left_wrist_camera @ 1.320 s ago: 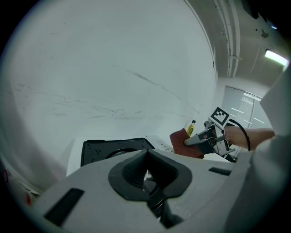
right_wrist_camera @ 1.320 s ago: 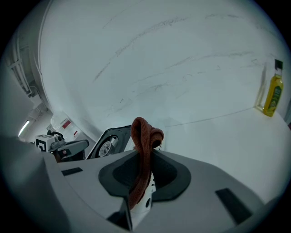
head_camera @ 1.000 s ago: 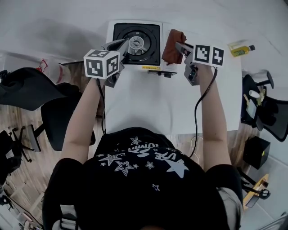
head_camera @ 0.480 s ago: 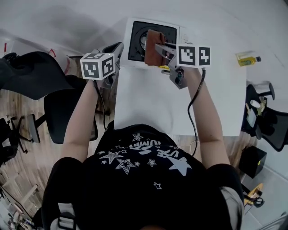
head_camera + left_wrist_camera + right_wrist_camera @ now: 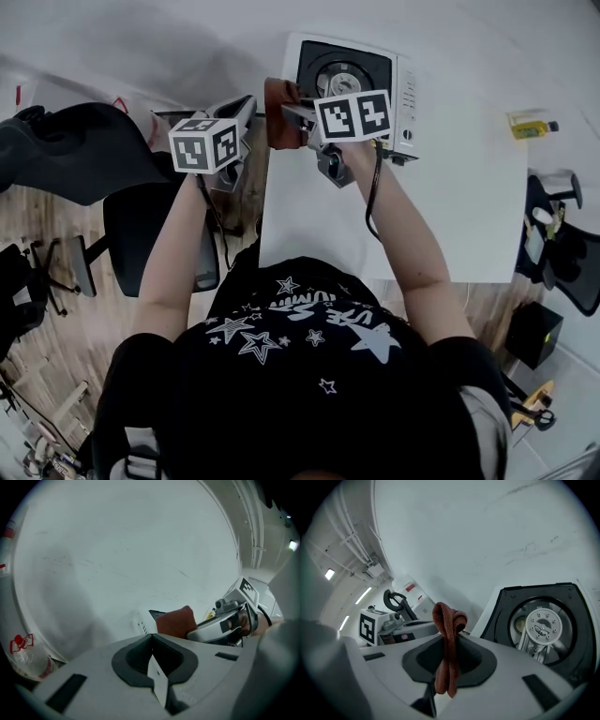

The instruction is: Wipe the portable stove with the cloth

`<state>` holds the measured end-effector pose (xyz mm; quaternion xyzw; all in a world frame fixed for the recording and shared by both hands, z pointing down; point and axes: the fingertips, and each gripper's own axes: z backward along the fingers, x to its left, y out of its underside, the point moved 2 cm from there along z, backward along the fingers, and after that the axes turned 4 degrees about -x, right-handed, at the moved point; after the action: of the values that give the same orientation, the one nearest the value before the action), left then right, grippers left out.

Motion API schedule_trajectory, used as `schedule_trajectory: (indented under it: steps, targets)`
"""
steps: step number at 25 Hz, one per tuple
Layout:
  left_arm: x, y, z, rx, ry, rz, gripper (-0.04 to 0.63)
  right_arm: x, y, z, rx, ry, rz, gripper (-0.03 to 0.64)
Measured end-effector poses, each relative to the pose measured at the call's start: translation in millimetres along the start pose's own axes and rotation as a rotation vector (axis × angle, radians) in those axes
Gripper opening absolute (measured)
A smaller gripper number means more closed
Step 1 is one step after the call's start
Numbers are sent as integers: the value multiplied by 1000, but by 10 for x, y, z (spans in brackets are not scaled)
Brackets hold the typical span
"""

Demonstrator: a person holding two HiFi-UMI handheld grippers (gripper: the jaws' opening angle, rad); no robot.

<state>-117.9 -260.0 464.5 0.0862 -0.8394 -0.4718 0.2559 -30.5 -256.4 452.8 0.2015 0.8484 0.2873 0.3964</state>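
- The right gripper (image 5: 449, 641) was clamped on the cloth (image 5: 448, 620). The rust-red cloth was seen folded between the two jaws, with a loop standing above them and the ends hanging below
- The cloth was held at the left side of the portable stove (image 5: 405, 89), just beside the casing. Contact between cloth and casing could not be determined
- The stove was set near the far left corner of the white table (image 5: 450, 216). Its black top plate and round burner (image 5: 540, 626) were exposed
- In the head view, the front edge of the stove top was covered by the right gripper's marker cube (image 5: 354, 114)
- The left gripper (image 5: 151, 637) was held off the table's left edge, near the right gripper. Its jaws were closed together with nothing between them
- In the left gripper view, most of the stove was hidden behind the cloth and the right gripper
- A black chair (image 5: 141, 244), a dark garment (image 5: 66, 164) and a clear plastic bag with red print (image 5: 23, 651) were located beyond the table's left edge
- A yellow bottle (image 5: 531, 123) was located near the table's far right corner, well apart from the stove and both grippers
- The near left part of the table was crossed by the person's right forearm (image 5: 403, 225)
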Motion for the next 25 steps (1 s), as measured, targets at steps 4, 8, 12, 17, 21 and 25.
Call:
schedule_trajectory:
  steps: [4, 8, 12, 17, 21, 25]
  targets:
    - [-13, 63, -43, 20, 17, -4, 8, -162, 140, -96, 37, 65, 17, 63]
    - [-46, 82, -91, 31, 31, -10, 8, -284, 186, -59, 42, 92, 8, 63]
    - [-98, 100, -141, 38, 40, -13, 8, -384, 216, 30, 42, 106, 3, 63]
    - [-196, 113, -189, 43, 49, -19, 8, -511, 258, 175, 42, 132, 6, 63]
    - [-294, 119, -229, 44, 59, -25, 8, -627, 295, 326, 40, 161, 10, 63]
    - [-417, 108, -290, 43, 65, -30, 8, -771, 331, 539, 30, 183, 3, 63]
